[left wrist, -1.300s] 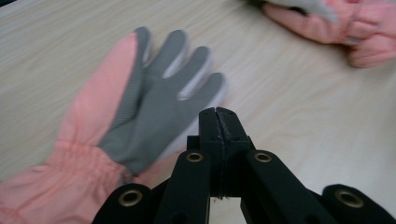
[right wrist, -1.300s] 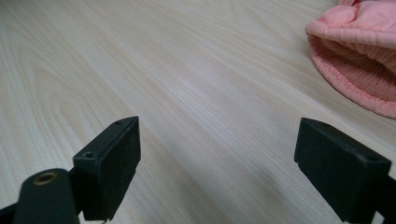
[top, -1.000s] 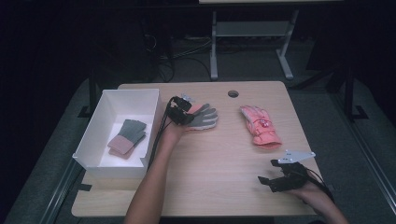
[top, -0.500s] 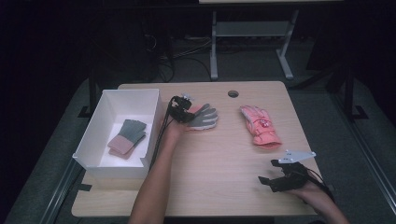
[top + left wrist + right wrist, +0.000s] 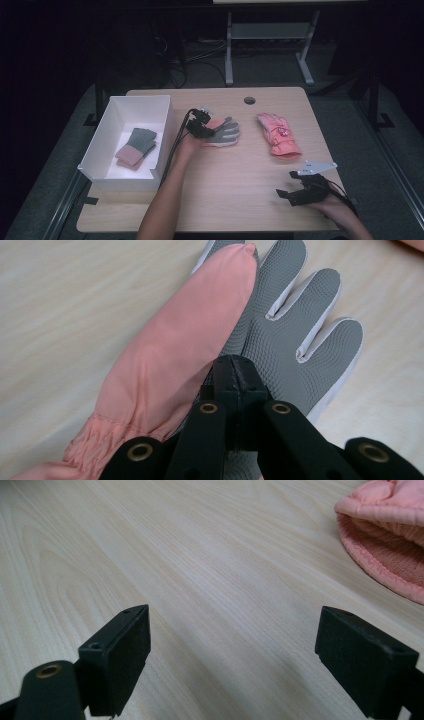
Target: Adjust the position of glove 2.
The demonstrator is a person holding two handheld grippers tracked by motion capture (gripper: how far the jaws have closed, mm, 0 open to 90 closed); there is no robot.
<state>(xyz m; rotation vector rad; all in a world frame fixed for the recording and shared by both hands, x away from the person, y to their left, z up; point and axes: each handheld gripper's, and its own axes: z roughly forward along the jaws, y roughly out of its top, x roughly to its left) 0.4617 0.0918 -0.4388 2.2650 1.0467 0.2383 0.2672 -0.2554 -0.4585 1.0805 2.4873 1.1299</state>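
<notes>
Pink fabric backs the glove (image 5: 165,360) and a grey, dimpled rubbery palm faces up — a soft, light, limp thing that is judged likely to sag and fold when lifted, though the textured palm should resist slipping. It lies flat on the table (image 5: 235,185), just right of the white box (image 5: 100,165) that already holds a folded grey-and-pink item (image 5: 136,148). The cuff or the palm's heel looks the best place to be taken, where the layers are thickest.

The left gripper (image 5: 235,371) is seen with its jaws brought fully together, pinched on the glove near the heel of the palm, where pink and grey meet. The right gripper (image 5: 232,655) is held wide and empty above bare wood, well right of the box, with a second glove (image 5: 278,135) beyond it — pink side up, untouched.
</notes>
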